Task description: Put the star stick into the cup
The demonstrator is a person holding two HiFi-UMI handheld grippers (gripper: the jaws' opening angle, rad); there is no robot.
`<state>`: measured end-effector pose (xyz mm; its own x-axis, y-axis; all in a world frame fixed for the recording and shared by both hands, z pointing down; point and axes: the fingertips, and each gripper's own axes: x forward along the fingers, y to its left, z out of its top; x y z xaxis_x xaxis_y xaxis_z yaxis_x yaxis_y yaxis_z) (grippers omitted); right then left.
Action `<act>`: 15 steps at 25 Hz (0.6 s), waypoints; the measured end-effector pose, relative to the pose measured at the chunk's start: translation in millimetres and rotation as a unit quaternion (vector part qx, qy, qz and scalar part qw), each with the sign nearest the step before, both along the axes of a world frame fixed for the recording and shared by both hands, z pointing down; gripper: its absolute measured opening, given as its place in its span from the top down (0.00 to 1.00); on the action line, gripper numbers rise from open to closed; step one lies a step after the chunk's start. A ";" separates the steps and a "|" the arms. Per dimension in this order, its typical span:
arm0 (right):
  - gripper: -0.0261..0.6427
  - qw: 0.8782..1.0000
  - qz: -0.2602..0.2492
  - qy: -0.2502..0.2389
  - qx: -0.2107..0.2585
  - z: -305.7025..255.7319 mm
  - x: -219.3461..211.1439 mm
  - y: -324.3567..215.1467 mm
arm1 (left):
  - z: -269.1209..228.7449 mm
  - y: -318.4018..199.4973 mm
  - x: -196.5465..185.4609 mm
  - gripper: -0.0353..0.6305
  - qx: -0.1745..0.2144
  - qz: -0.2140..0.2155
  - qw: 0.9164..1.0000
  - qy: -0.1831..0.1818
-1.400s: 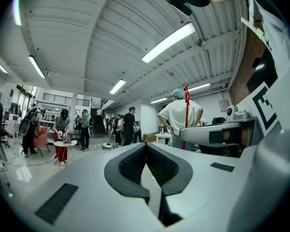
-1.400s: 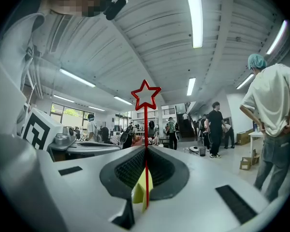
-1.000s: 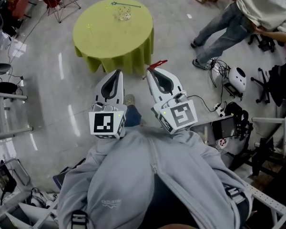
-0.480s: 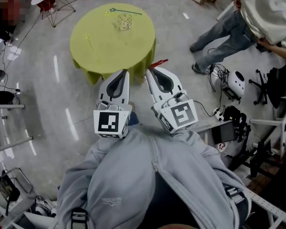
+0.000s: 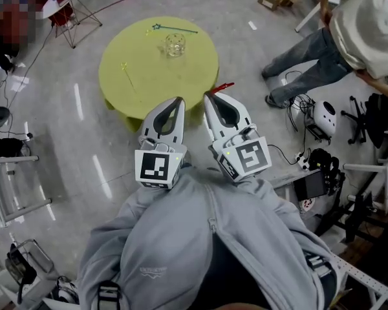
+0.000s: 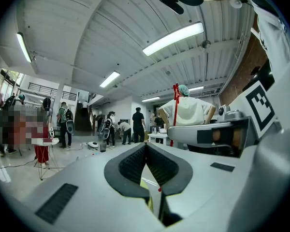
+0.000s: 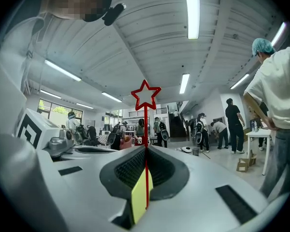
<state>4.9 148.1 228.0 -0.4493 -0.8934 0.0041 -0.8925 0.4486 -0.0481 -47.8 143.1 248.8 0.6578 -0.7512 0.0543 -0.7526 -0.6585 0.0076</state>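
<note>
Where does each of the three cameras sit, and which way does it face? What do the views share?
Head view: on the person's head, facing steeply down at the grey jacket, left gripper, right gripper and the table with the cup.
Left gripper view: on the left gripper, facing along its shut, empty jaws toward the ceiling; right gripper at right.
Right gripper view: on the right gripper, facing along jaws shut on the red star stick; left gripper at left.
Shared: all show the red star stick.

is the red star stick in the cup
No, the red star stick is clamped in the fingers of the right gripper, well short of the cup.
</note>
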 end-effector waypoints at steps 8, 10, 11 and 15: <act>0.91 1.000 0.000 0.001 0.002 0.0 -15.6 -17.6 | 1.1 -19.9 -19.2 0.92 -0.001 -0.004 1.000 0.006; 0.91 1.000 0.001 0.000 0.003 -1.6 -18.3 -20.1 | 0.3 -23.2 -23.5 0.92 -0.002 -0.006 1.000 0.008; 0.91 1.000 0.002 0.000 0.003 -2.2 -19.7 -21.2 | -0.6 -25.0 -25.4 0.92 -0.001 -0.005 1.000 0.008; 0.91 1.000 0.004 -0.001 0.003 -2.7 -22.8 -24.9 | -2.5 -31.0 -28.8 0.92 -0.002 -0.005 1.000 0.011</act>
<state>-17.9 123.1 225.3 -0.4422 -0.8969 -0.0015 -0.8959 0.4418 -0.0472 -76.6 112.1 246.3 0.6516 -0.7573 0.0431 -0.7585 -0.6511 0.0273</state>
